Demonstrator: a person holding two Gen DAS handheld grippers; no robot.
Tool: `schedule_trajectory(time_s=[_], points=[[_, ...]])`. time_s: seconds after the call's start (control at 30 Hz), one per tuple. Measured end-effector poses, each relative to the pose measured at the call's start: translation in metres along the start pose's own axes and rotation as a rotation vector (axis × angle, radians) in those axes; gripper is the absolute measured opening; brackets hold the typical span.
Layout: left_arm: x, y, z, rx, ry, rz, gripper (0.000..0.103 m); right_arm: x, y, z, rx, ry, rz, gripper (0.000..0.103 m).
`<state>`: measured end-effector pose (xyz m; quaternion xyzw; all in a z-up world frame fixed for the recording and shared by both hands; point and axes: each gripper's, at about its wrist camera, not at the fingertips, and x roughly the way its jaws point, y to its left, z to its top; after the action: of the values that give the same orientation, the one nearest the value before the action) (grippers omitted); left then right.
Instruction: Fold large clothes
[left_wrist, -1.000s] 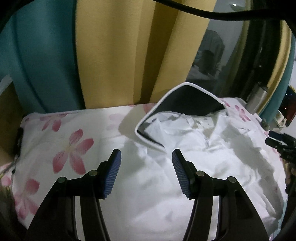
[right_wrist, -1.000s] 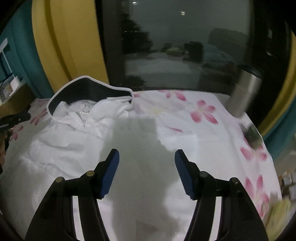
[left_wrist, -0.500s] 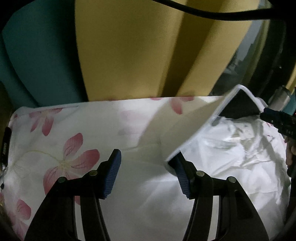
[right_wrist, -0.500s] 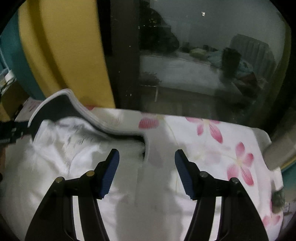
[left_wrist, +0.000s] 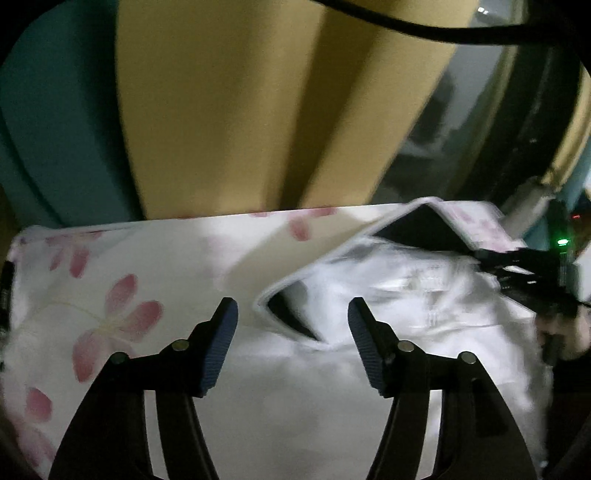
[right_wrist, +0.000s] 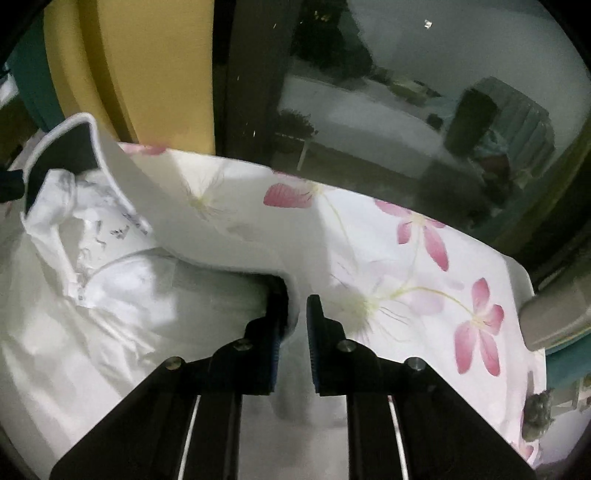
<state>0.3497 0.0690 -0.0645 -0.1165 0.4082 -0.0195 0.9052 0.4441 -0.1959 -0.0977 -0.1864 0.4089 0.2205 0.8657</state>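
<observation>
White crumpled shirt (right_wrist: 92, 314) lies on floral sheet (right_wrist: 424, 280), stiff dark-lined collar (right_wrist: 122, 173) standing up. Right gripper (right_wrist: 297, 317) pinches collar's end. Left gripper (left_wrist: 291, 332) gapes wide, empty, just short of collar's other corner.

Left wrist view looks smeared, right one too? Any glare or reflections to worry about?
Left wrist: motion blur across the white garment and curtain, dim light. Right wrist: sharper; the dark window mirrors the room, no hard glare; right gripper shades the floral sheet; fisheye bends the edges.
</observation>
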Motion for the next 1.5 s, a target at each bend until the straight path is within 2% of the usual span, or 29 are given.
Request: schedule_trajectory(time_s=[0.07, 0.2, 0.27, 0.3, 0.37, 0.4, 0.47, 0.57, 0.6, 0.7, 0.83, 0.97, 1.0, 1.03, 1.07, 1.13, 1.2, 1.33, 1.43, 1.5], points=[[-0.002, -0.005, 0.001, -0.013, 0.006, -0.068, 0.067, -0.011, -0.001, -0.003, 0.025, -0.016, 0.031, 0.035], [0.005, 0.004, 0.011, -0.053, -0.004, -0.049, 0.067, -0.034, -0.003, -0.003, 0.084, -0.078, 0.15, 0.05], [0.006, 0.014, 0.018, -0.087, -0.014, -0.044, 0.067, -0.046, -0.008, 0.003, 0.114, -0.127, 0.156, 0.062], [0.005, 0.018, 0.021, -0.093, -0.026, -0.035, 0.067, -0.051, -0.011, 0.006, 0.122, -0.151, 0.15, 0.065], [0.007, 0.024, 0.03, -0.106, -0.038, -0.027, 0.067, -0.052, -0.017, 0.022, 0.127, -0.2, 0.1, 0.073], [0.009, 0.028, 0.035, -0.115, -0.042, -0.032, 0.067, -0.046, -0.02, 0.032, 0.132, -0.212, 0.085, 0.074], [0.016, 0.035, 0.043, -0.131, -0.046, -0.036, 0.067, -0.03, -0.024, 0.046, 0.149, -0.19, 0.112, 0.074], [0.032, 0.04, 0.048, -0.13, -0.027, -0.02, 0.067, 0.008, -0.024, 0.058, 0.167, -0.073, 0.177, 0.074], [0.037, 0.041, 0.048, -0.127, -0.009, -0.027, 0.067, 0.023, -0.015, 0.058, 0.142, -0.012, 0.21, 0.074], [0.06, 0.041, 0.038, -0.107, 0.075, -0.064, 0.067, 0.043, 0.007, 0.045, 0.048, 0.079, 0.229, 0.074], [0.082, 0.032, 0.022, -0.031, 0.155, -0.074, 0.07, 0.05, 0.005, 0.033, 0.091, 0.096, 0.283, 0.074], [0.083, 0.026, 0.018, -0.003, 0.139, -0.063, 0.072, 0.044, 0.006, 0.024, 0.097, 0.076, 0.312, 0.075], [0.083, 0.024, 0.018, 0.0, 0.145, -0.06, 0.072, 0.043, 0.006, 0.023, 0.091, 0.073, 0.317, 0.074], [0.084, 0.022, 0.019, 0.002, 0.152, -0.059, 0.072, 0.043, 0.007, 0.024, 0.079, 0.063, 0.326, 0.062], [0.084, 0.022, 0.02, 0.003, 0.161, -0.058, 0.072, 0.04, 0.009, 0.023, 0.065, 0.053, 0.337, 0.037], [0.084, 0.022, 0.024, -0.01, 0.175, -0.055, 0.072, 0.034, 0.016, 0.021, 0.051, 0.036, 0.345, 0.023], [0.083, 0.021, 0.027, -0.027, 0.167, -0.056, 0.072, 0.028, 0.022, 0.023, 0.007, -0.012, 0.273, 0.02], [0.077, 0.013, 0.032, 0.02, 0.121, -0.071, 0.072, 0.012, 0.007, 0.038, 0.009, -0.151, 0.193, 0.018], [0.084, 0.006, 0.032, 0.031, 0.142, -0.087, 0.072, 0.009, 0.011, 0.045, -0.074, -0.216, 0.043, 0.018], [0.095, 0.002, 0.026, 0.021, 0.18, -0.104, 0.072, 0.013, 0.019, 0.041, -0.11, -0.215, -0.006, 0.018]])
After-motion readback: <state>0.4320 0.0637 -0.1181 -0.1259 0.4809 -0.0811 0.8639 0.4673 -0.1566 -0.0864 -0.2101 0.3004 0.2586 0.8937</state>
